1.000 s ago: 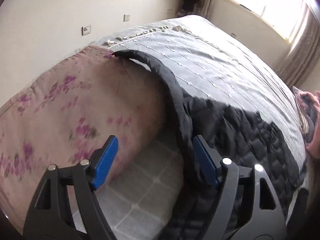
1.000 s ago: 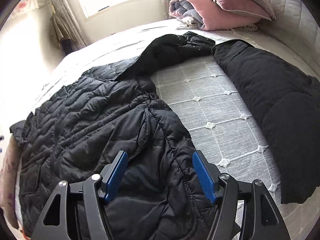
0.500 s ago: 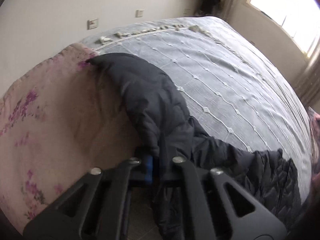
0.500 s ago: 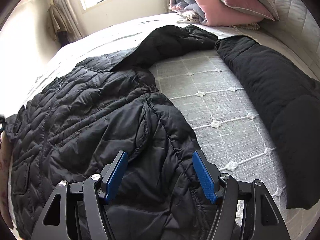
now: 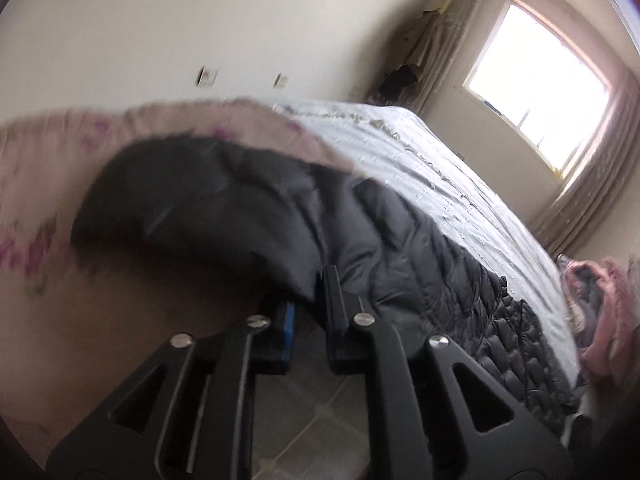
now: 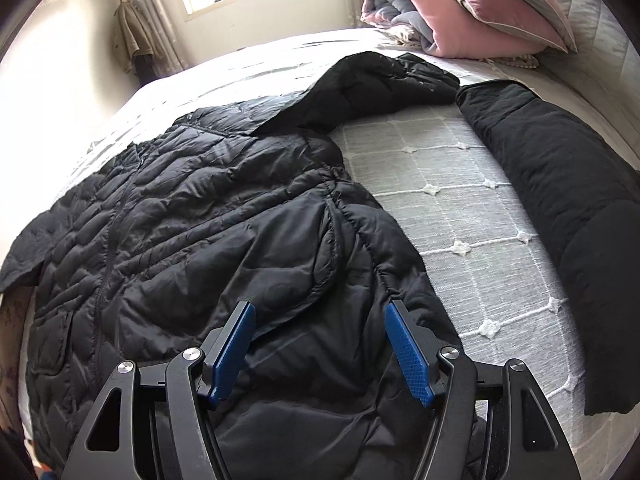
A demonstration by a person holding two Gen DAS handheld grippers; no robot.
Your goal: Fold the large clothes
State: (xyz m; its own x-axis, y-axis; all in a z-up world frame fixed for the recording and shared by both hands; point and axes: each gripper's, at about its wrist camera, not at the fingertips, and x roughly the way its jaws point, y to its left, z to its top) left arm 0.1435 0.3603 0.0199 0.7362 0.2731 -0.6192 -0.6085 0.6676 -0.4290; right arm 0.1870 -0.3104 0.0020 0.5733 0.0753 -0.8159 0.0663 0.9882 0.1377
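In the left wrist view, my left gripper (image 5: 310, 312) has its fingers nearly together with a fold of the black puffer jacket (image 5: 248, 216) caught between them; the jaws are easing apart a little, yet the cloth sits pinched at the blue pad. The jacket's sleeve bulges up and away just beyond my fingertips, blurred, with the floral pink quilt (image 5: 44, 184) behind and to the left of it. Right of my fingers the jacket's quilted body runs off across the grey bedspread (image 5: 432, 160) toward the window (image 5: 536, 92).

In the right wrist view, my right gripper (image 6: 320, 354) has its fingers spread wide, nothing pressed between them. The jacket lies flat on the bed beneath and ahead of them. To the right of my fingers lies a second black garment (image 6: 560, 184), apart from the jacket, and far ahead sit pink pillows (image 6: 472, 12)
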